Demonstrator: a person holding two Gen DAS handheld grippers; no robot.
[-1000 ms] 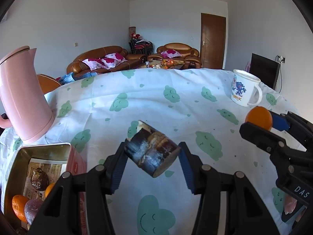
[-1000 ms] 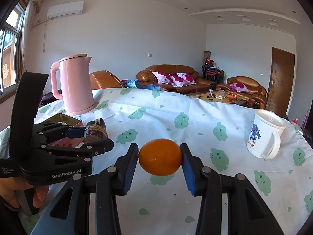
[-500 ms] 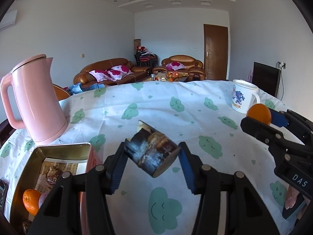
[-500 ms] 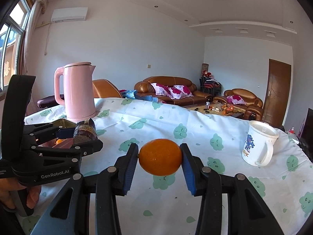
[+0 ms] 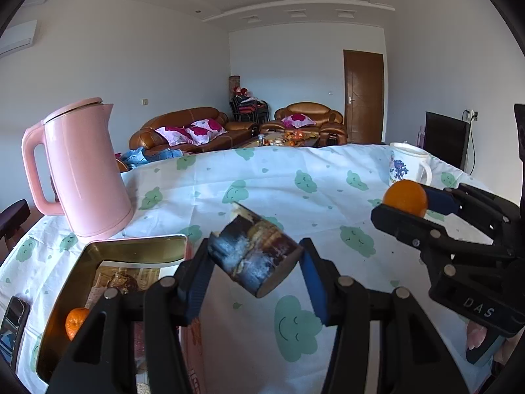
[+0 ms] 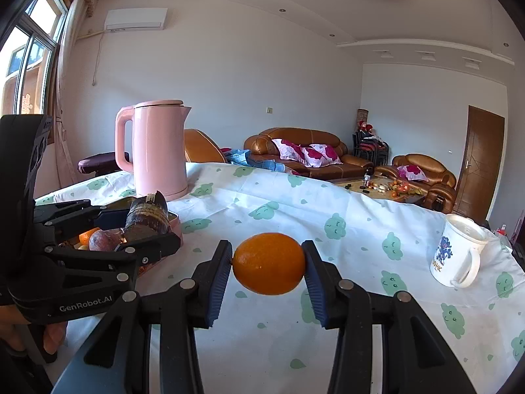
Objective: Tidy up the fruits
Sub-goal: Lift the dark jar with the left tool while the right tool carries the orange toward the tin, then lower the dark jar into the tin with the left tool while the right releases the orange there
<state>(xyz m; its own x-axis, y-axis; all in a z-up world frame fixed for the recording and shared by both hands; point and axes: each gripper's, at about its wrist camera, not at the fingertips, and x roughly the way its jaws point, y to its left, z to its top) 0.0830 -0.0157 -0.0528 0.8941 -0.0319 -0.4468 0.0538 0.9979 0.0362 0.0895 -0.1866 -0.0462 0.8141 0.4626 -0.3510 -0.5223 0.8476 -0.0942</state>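
Over tablecloth point(image 6: 361, 236), both grippers angled down w/ fruit clamped.

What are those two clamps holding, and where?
Left tool: a dark stubby cylinder, pinched at its two ends. Right tool: an orange, pinched at opposite sides.

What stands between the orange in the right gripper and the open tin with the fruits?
The left gripper, shut on a dark cut piece, hangs before the tin, beside the orange.
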